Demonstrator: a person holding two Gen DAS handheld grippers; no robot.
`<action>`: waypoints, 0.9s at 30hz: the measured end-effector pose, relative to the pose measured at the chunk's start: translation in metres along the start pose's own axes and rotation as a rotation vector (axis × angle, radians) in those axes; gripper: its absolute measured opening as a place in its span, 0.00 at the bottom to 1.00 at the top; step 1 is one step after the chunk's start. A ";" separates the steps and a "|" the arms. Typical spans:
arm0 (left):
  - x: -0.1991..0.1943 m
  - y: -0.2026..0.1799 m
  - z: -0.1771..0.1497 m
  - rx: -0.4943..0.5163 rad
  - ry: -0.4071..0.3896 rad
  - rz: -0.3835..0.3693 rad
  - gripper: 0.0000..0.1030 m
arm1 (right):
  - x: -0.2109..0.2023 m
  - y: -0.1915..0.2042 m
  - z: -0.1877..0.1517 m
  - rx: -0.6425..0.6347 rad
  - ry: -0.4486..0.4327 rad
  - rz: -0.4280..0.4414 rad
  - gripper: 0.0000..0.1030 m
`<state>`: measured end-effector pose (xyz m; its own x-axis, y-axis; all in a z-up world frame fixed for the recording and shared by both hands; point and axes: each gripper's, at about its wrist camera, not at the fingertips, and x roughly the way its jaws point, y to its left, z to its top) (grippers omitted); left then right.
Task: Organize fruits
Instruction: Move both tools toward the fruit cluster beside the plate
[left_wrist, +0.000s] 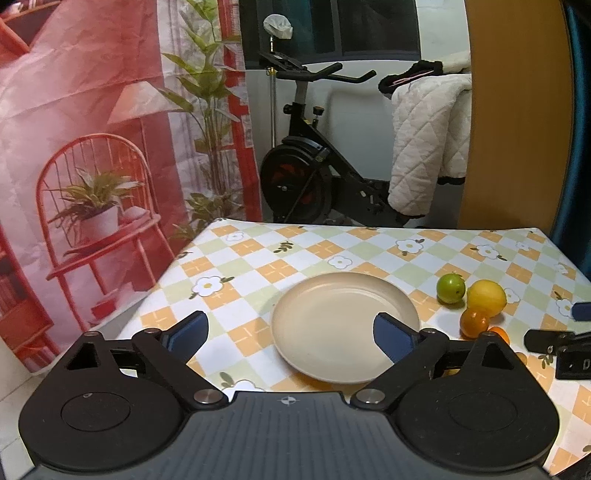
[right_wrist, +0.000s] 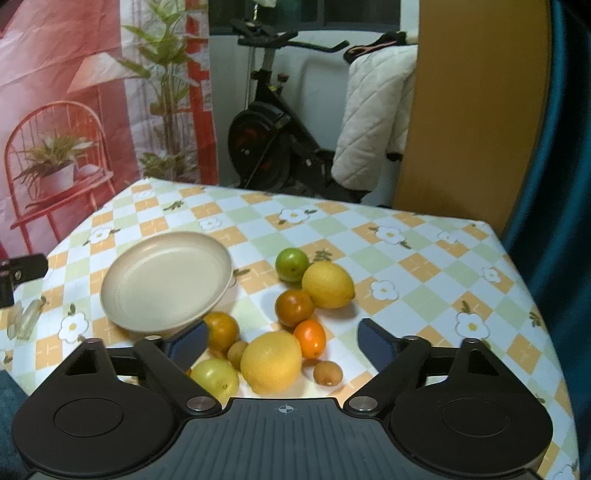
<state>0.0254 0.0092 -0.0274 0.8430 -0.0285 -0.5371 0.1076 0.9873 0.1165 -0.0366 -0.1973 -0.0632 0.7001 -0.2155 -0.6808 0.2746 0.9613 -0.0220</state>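
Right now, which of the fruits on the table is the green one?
The round green fruit at the far end of the cluster, touching the far lemon and lying right of the empty plate. All other fruits are yellow, orange or tan.

The setting is judged to be a private home, used as a living or spare room. An exercise bike (left_wrist: 310, 162) is seen parked behind the surface, and a white quilted blanket (left_wrist: 424, 140) is draped over its saddle end. The surface (right_wrist: 424, 258) is covered by a checked oilcloth printed with daisies, of a domestic kind. A printed backdrop (left_wrist: 92, 147), showing a red chair and potted plants, is hung at the left. A wooden panel (right_wrist: 476, 110) and a teal curtain (right_wrist: 554, 184) are noted at the right. A beige plate (right_wrist: 166, 280) and loose fruit (right_wrist: 271, 362) are laid out on the cloth.
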 end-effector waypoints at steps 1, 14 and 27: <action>0.002 0.000 0.000 -0.002 -0.001 -0.005 0.95 | 0.002 0.001 -0.002 -0.008 0.000 0.004 0.73; 0.021 -0.007 -0.008 0.001 -0.016 -0.077 0.75 | 0.019 -0.009 -0.015 -0.052 -0.009 0.064 0.50; 0.025 -0.015 -0.031 0.054 0.041 -0.199 0.51 | 0.031 0.013 -0.037 -0.089 0.037 0.180 0.37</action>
<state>0.0291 -0.0017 -0.0684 0.7801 -0.2146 -0.5876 0.2988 0.9531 0.0485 -0.0358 -0.1854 -0.1110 0.7072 -0.0341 -0.7062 0.0871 0.9954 0.0393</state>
